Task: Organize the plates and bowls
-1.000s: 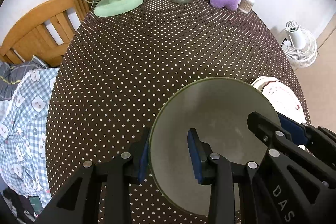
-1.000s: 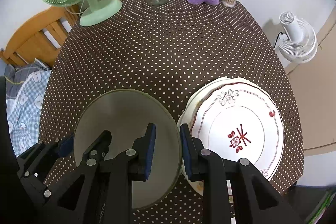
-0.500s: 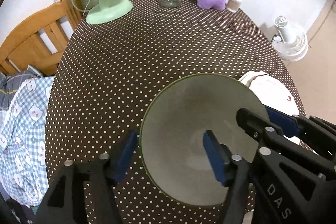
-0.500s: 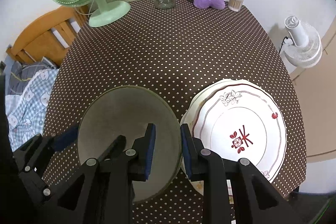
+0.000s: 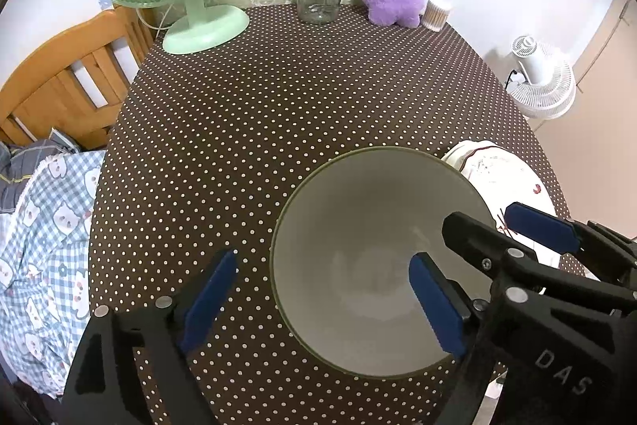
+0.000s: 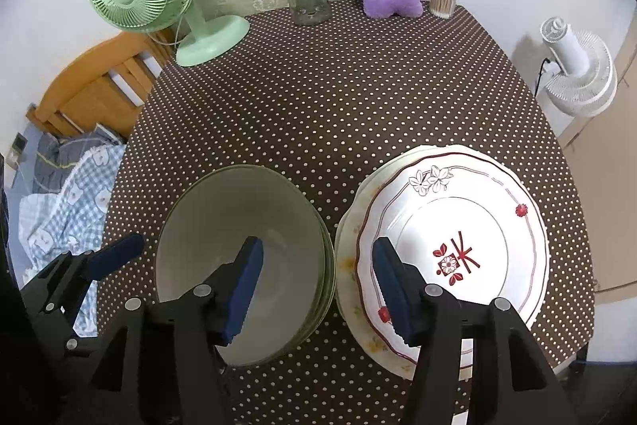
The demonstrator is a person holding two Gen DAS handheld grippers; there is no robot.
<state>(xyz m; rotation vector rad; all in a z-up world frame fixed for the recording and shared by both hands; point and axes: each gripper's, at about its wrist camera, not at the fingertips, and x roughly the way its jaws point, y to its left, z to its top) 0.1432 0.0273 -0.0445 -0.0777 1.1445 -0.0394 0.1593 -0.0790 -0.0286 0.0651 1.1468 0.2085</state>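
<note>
Both grippers stand wide open with nothing held: the left gripper (image 5: 322, 301) straddles the near-left rim of the green bowl stack (image 6: 243, 257), one finger outside it and one over its hollow, while the right gripper (image 6: 318, 285) spans the gap between that stack and the pile of flowered plates (image 6: 450, 241) just beside it on the dotted surface (image 6: 338, 98). Judging by this, the bowl-stacking step looks finished and release is in hand, so the next move calls for lifting both grippers clear without nudging either pile. Bowls and plates alike are empty of food
</note>
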